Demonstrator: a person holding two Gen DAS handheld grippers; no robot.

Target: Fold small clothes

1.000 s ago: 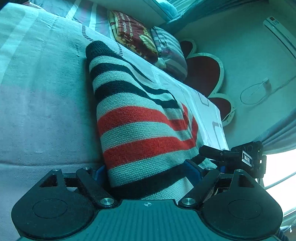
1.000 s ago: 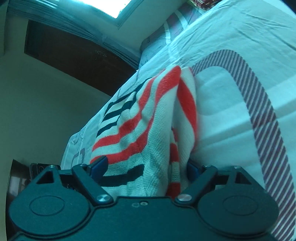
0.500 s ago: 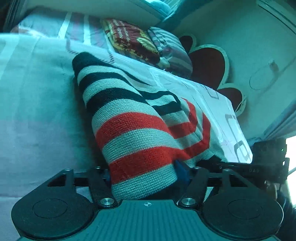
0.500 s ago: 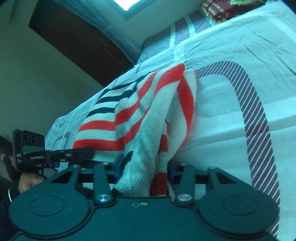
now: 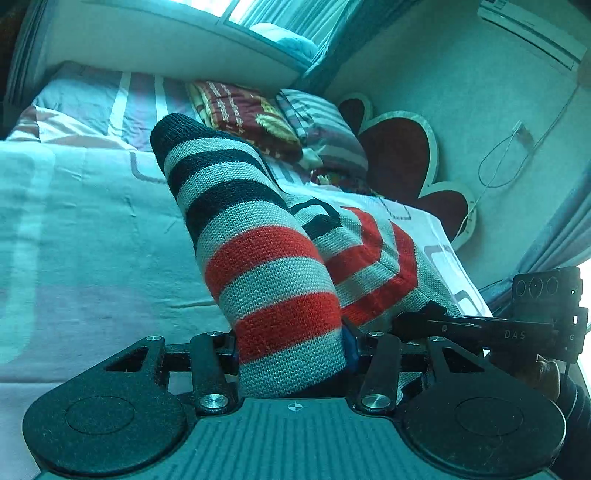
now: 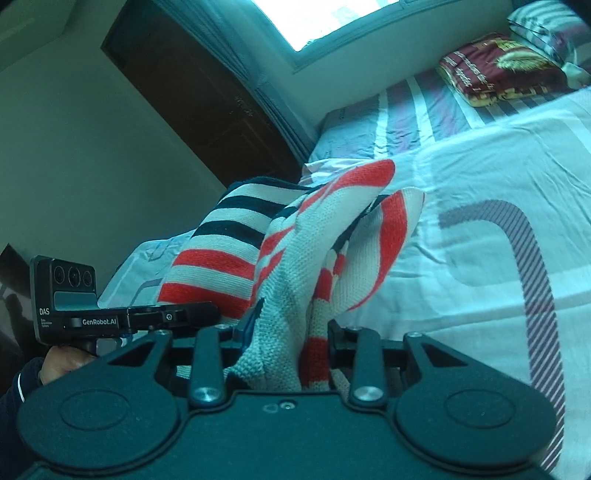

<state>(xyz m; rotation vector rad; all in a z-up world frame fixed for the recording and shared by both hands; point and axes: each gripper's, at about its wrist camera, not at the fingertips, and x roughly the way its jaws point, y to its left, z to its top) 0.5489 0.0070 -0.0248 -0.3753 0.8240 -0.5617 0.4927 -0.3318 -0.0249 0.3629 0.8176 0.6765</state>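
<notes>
A knitted striped sweater [image 5: 258,266] in red, grey and black lies partly lifted off the bed. My left gripper [image 5: 291,350] is shut on one bunched edge of it; the cloth fills the space between the jaws. My right gripper [image 6: 286,332] is shut on another bunched edge of the same sweater [image 6: 295,243]. Both held edges are raised above the sheet, the rest trails down onto it. The right gripper shows at the right of the left wrist view [image 5: 480,326], the left gripper at the left of the right wrist view [image 6: 147,317]. They are close together.
The bed sheet [image 5: 81,236] is pale with purple line patterns [image 6: 524,258]. A folded maroon blanket [image 5: 247,114] and striped pillows [image 5: 325,129] sit at the head, by a heart-shaped headboard [image 5: 399,155]. A dark door [image 6: 207,96] and a window [image 6: 332,18] stand beyond the bed.
Both grippers have closed down on the sweater edges and lifted them. The two grippers have come closer together, and the sweater now stands up in a fold.
</notes>
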